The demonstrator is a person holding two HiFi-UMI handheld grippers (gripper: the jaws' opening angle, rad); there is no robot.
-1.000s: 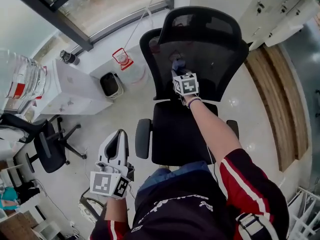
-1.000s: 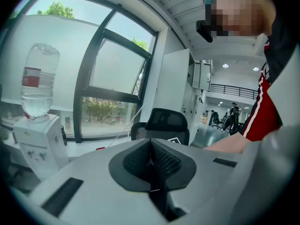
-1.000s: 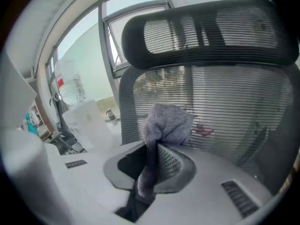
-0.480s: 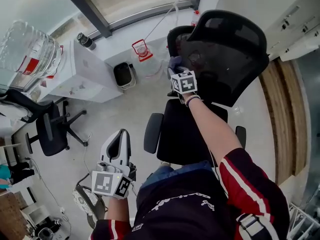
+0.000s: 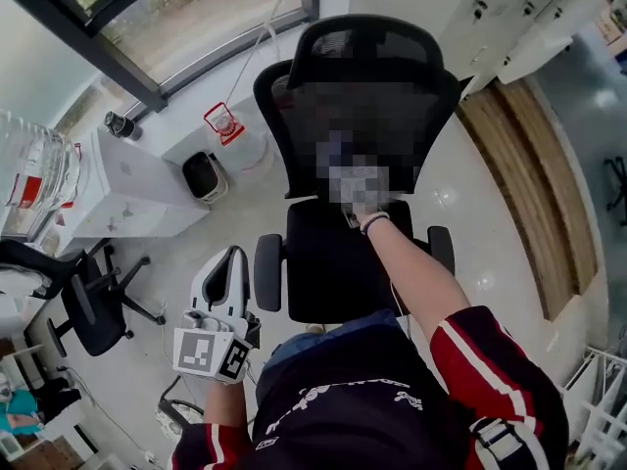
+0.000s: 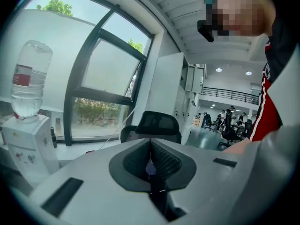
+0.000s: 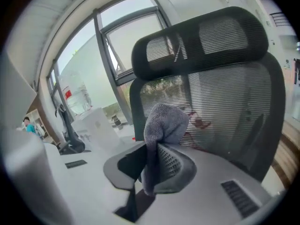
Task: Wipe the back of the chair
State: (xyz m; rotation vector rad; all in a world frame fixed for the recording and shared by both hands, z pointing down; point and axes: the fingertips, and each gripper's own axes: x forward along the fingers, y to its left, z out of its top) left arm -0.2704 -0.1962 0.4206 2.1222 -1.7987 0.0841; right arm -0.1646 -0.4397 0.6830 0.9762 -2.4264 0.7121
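Note:
A black mesh office chair [image 5: 358,86] stands in front of me, its backrest [image 7: 229,107] and headrest [image 7: 201,39] facing my right gripper. A reddish smear [image 7: 197,122] shows on the mesh. My right gripper [image 7: 157,146] is shut on a grey cloth [image 7: 164,121], whose bunched top is held close to the lower middle of the backrest; in the head view a mosaic patch covers this gripper. My left gripper [image 5: 233,260] hangs low at my left side, away from the chair, its jaws shut with nothing between them [image 6: 151,146].
To the left stand a white cabinet [image 5: 127,189], a water dispenser bottle [image 5: 34,179] and a small black bin [image 5: 204,174]. A second black chair [image 5: 83,306] is at the lower left. A large window [image 5: 196,8] runs behind the chair; a wooden strip [image 5: 529,164] lies at the right.
My right gripper with the cloth has moved from the backrest's left edge back to its lower middle. The left gripper has stayed at my side.

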